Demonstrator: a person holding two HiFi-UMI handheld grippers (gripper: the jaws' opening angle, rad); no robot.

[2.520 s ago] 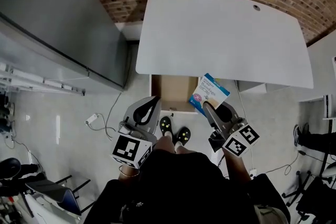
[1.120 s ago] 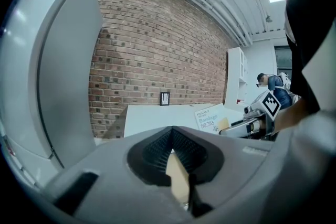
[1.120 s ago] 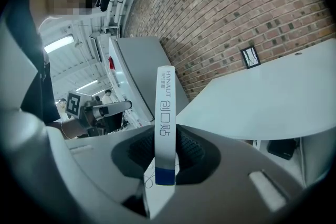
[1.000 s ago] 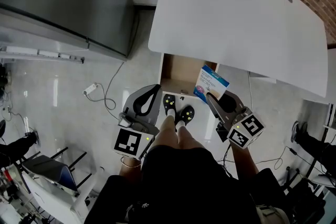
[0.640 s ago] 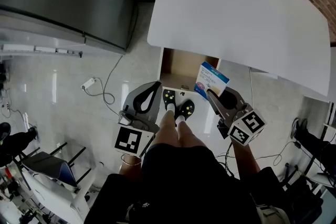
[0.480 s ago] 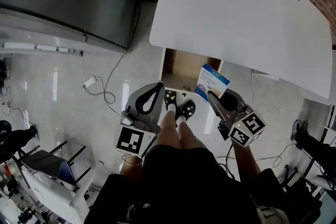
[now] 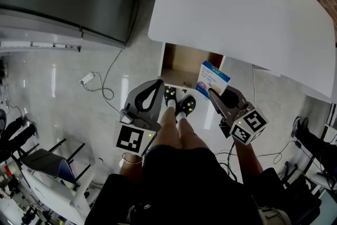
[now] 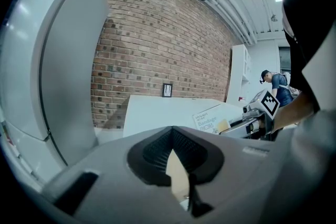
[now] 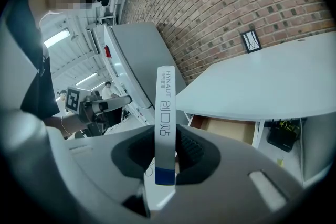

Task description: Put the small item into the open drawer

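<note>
1. One white desk takes up the upper right of the head view. Nothing of the task lies on it.
2. Under the desk's near edge, towards its left end, the open drawer stands pulled out. The brown floor that shows holds no item.
3. Both of the person's shoes stand just in front of the drawer's front edge, between the two grippers.
4. Near the drawer's front left corner, the left gripper has its fingertips closed together on nothing. It has no part in the carry.
5. At the drawer's front right corner, the right gripper is clenched on the small box. In its own view the pads pinch the lower end and the box stands upright, edge-on.
6. Seen from the head view, the small box is in the air over the drawer's front right corner. It isn't inside yet. How high it sits above the rim cannot be told.
7. Judged from this, the step in hand is the carry to the drawer. Placing and letting go are not yet done.
8. Next, the box likely needs to go inward over the drawer's open middle, clear of the right wall and the desk's edge above. Then it should be lowered below the rim before the fingers part.
</note>
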